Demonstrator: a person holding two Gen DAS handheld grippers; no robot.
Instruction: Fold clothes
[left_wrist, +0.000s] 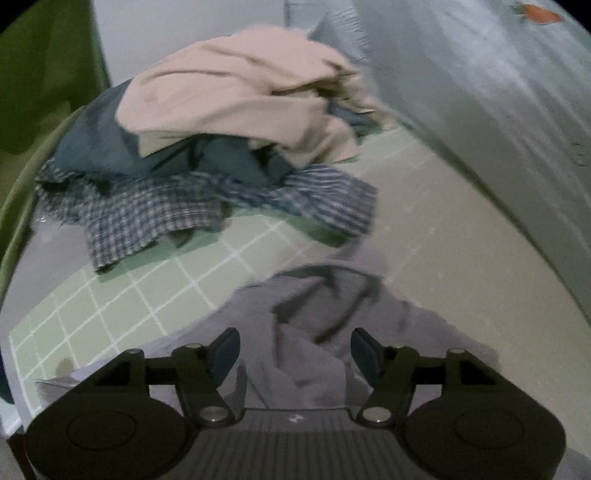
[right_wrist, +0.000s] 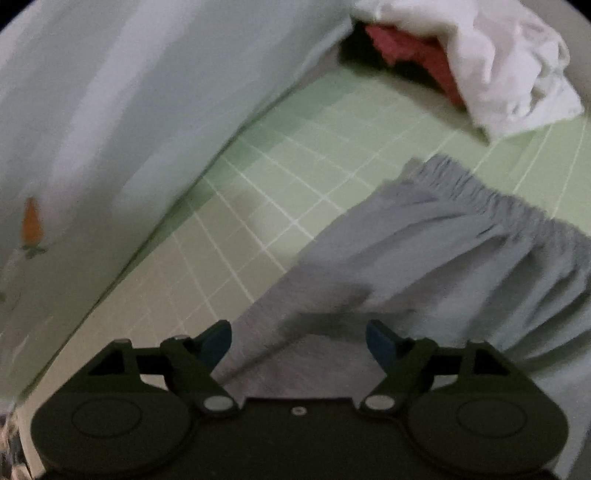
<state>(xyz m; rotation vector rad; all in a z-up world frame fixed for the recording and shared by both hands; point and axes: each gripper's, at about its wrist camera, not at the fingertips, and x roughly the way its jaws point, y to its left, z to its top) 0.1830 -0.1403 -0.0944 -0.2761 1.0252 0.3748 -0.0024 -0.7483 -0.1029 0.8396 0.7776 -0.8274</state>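
Observation:
A grey garment (left_wrist: 317, 332) lies crumpled on the green grid mat (left_wrist: 122, 295) right in front of my left gripper (left_wrist: 295, 354), which is open with the cloth between its blue pads. In the right wrist view the same grey garment (right_wrist: 436, 258) shows its gathered elastic waistband (right_wrist: 476, 192) spread over the mat (right_wrist: 258, 206). My right gripper (right_wrist: 301, 341) is open over the garment's near edge, nothing held.
A pile of clothes (left_wrist: 229, 122), beige on top, dark blue and checked below, lies beyond the left gripper. A white and red bundle (right_wrist: 469, 62) lies at the mat's far end. A pale cloth wall with a carrot print (right_wrist: 33, 225) borders the mat.

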